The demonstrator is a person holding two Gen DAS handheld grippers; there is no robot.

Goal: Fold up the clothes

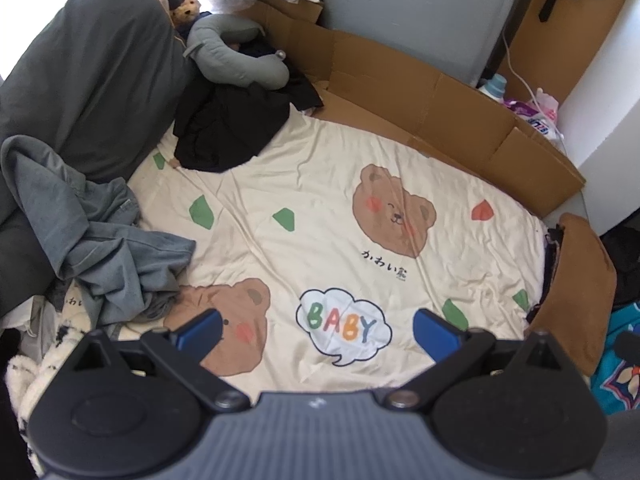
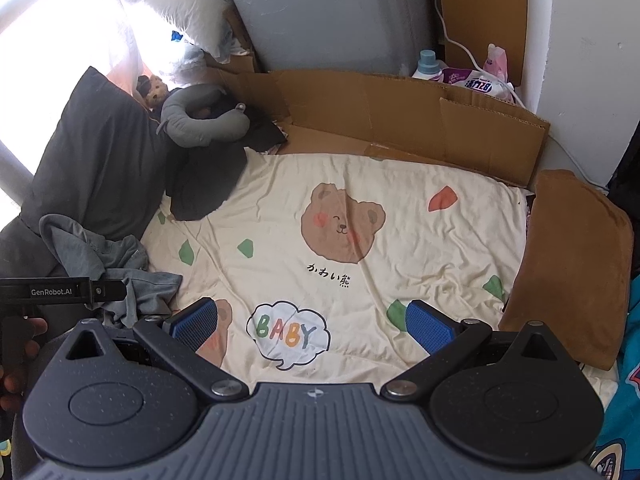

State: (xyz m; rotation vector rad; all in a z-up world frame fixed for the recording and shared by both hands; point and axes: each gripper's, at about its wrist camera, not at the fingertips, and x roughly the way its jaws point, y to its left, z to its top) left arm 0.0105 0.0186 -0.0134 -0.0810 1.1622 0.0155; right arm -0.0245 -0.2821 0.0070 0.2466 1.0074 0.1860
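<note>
While both grippers hover over the bed, neither holds anything. Left gripper (image 1: 318, 330): blue pads spread wide, released, nothing btwn them; below it the cream bear-print sheet (image 1: 328, 200) w/ "BABY" speech bubble (image 1: 344, 326). Right gripper (image 2: 312, 326): same, fingers apart, empty, above the same bubble.

Clothes to fold sit at left side of bed, unfolded. Crumpled blue-grey garment (image 1: 100, 248) lies in a heap at left edge of sheet, partly on the sheet, against the dark grey pillow (image 1: 92, 80); in right wrist view it shows just beyond the left gripper's body (image 2: 60, 290), marked "GenRobot.AI". Black garment (image 1: 232, 128) bunched at far-left corner of sheet, touching the grey neck pillow (image 1: 240, 56) behind it. Small teddy bear (image 1: 186, 8) near the neck pillow, by the window.

Flattened cardboard (image 1: 440, 96) runs along far edge of bed. Brown cushion (image 2: 572, 264) at right edge, resting on sheet's border. Detergent bottle (image 2: 427, 65) and a printed refill pouch (image 2: 476, 82) behind cardboard, far right. Part of a hand (image 2: 20, 348) visible at lower left of right wrist view.
</note>
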